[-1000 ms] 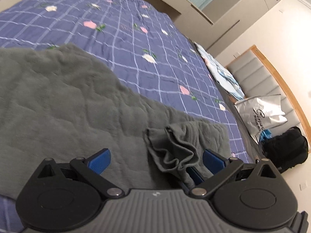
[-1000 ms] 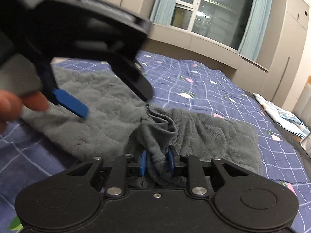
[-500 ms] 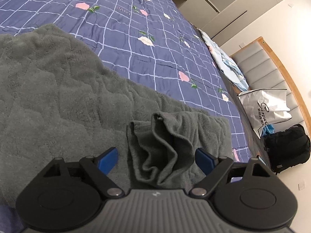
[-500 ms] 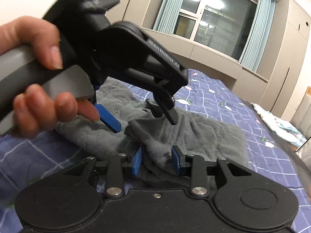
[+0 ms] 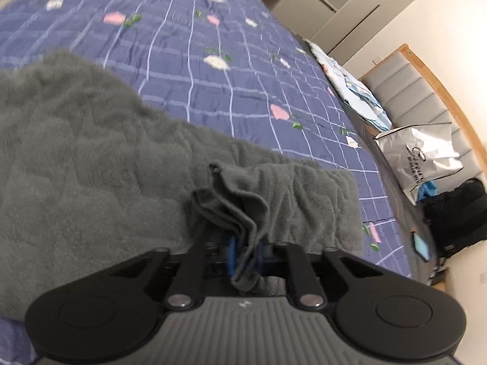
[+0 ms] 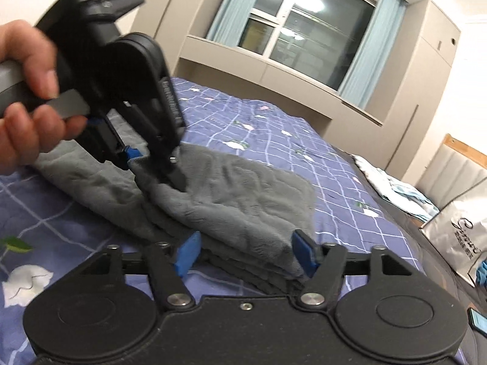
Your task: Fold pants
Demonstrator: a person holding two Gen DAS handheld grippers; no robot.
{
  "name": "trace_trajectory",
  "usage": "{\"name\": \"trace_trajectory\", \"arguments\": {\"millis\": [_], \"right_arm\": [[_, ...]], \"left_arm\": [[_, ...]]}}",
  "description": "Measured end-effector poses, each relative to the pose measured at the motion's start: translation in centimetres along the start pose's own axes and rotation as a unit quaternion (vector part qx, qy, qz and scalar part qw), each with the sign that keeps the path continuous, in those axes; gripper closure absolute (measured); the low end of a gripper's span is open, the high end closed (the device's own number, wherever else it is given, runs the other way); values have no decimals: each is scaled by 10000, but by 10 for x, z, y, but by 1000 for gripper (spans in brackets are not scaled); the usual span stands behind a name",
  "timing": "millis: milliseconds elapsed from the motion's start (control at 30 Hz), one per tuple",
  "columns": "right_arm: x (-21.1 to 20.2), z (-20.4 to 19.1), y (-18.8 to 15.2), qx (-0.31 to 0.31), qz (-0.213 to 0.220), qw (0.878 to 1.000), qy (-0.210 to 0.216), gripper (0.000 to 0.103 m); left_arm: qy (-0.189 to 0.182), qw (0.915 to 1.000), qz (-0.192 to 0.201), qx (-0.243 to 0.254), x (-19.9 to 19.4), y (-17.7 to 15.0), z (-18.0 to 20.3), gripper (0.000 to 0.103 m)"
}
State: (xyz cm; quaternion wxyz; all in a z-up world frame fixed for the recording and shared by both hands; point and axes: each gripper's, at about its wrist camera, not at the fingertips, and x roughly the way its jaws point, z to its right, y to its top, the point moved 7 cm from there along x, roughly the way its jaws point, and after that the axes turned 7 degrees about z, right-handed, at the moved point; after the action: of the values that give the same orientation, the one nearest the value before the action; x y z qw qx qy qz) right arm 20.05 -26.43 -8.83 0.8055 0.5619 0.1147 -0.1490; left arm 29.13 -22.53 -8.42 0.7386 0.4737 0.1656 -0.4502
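Grey fleece pants [image 5: 91, 164] spread flat on purple checked bedspread [image 5: 213, 70] with flower print, filling near-left part of left wrist view. Bunched cuff or corner of pants [image 5: 237, 213] pulled up into folds right at left gripper [image 5: 245, 257]. Blue pads clenched tight on that bunched fabric, cloth squeezed between them and hanging out below. Seen from right wrist view, same left gripper [image 6: 152, 159] gripped by a hand [image 6: 27, 112] at upper left, tips pinching top edge of folded grey stack.

Right gripper [image 6: 246, 254] at near edge of folded pants [image 6: 231, 194], jaws opening, blue pads standing wide on either side of folded layers; fabric between them. Left pad seems just off cloth, right pad beside fold corner; actual contact hard to tell. No squeeze visible.

Beyond bed on right: light blue bedding [image 5: 356, 94] bundled at bed edge, silver shopping bag [image 5: 423, 158] against grey padded headboard [image 5: 404, 91], black backpack [image 5: 456, 213] on floor beside it. Window [image 6: 304, 30] with pale blue curtains in far wall. Slight motion blur on bedspread in left wrist view.
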Motion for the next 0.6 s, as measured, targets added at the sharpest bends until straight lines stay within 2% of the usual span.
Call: {"name": "trace_trajectory", "arguments": {"millis": [67,367,500,600], "right_arm": [[2,5,1,70,56,9999,-117,19],[17,41,15,685,329,9944,-735,4],[37,57,8,831,53,9925,-899,3],[50,58,-1,889,-170,9924,-829,3]], "left_arm": [[81,9998,56,173,-3,0,3,94],[150,9993,132,307,-7,-6,2,94],[152,9993,182,279,-9,-8,-1,95],[205,9988,250,354,-15,-7,2,95]]}}
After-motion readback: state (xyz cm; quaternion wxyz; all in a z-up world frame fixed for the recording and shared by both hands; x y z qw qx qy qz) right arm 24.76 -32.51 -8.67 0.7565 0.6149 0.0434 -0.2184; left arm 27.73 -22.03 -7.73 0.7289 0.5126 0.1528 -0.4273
